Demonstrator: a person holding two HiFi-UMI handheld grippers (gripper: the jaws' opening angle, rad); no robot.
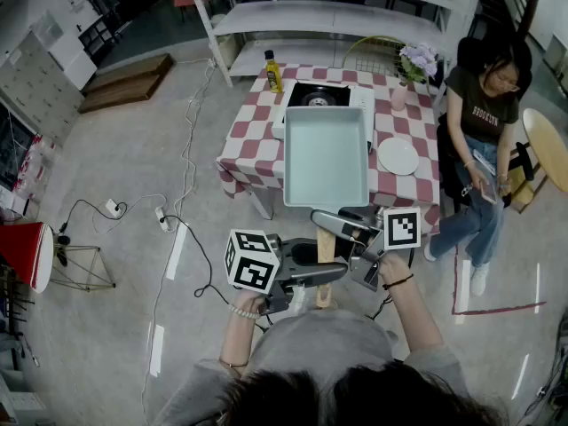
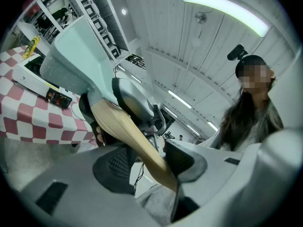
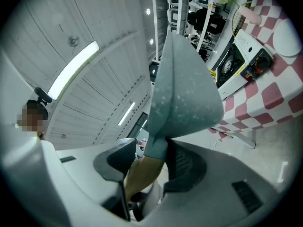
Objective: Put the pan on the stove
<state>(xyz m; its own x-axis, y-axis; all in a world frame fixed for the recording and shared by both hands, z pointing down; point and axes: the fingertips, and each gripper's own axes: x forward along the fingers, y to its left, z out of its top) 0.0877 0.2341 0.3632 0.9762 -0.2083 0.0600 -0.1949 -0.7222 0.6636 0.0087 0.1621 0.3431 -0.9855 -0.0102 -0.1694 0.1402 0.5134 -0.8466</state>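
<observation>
While hovering over the near half of the checkered bench (image 1: 248, 140), looks like mid-carry, nothing set down yet. Holding the pan (image 1: 326, 156) up in the air, roughly level, well clear of the bench top and, seen from the head view, overlapping the near edge of the stove (image 1: 318, 96). Not on it though: plenty of gap under the pan in the left gripper view, with the stove (white casing, black burner) further back on the bench.

Gripping two-handed. Left tool (image 1: 324, 273) clenched on the tail end of the wooden handle (image 1: 326, 248), right tool (image 1: 327, 224) clenched further up, just at the pan's socket. Checked both gripper views: handle squeezed between the pads each time, no slack to speak of.

Next, at a guess: carry forward, centre the base over the burner, lower flat, then release both tools. Worth minding the white plate (image 1: 398, 156) on the right side of the bench and the oil bottle (image 1: 273, 71) just left of the stove.

Looks-wise: square, fairly deep, pale teal, faintly speckled underneath, plain and empty inside. Short light-wood handle plugged into a teal socket, so probably a bit nose-heavy out front.
</observation>
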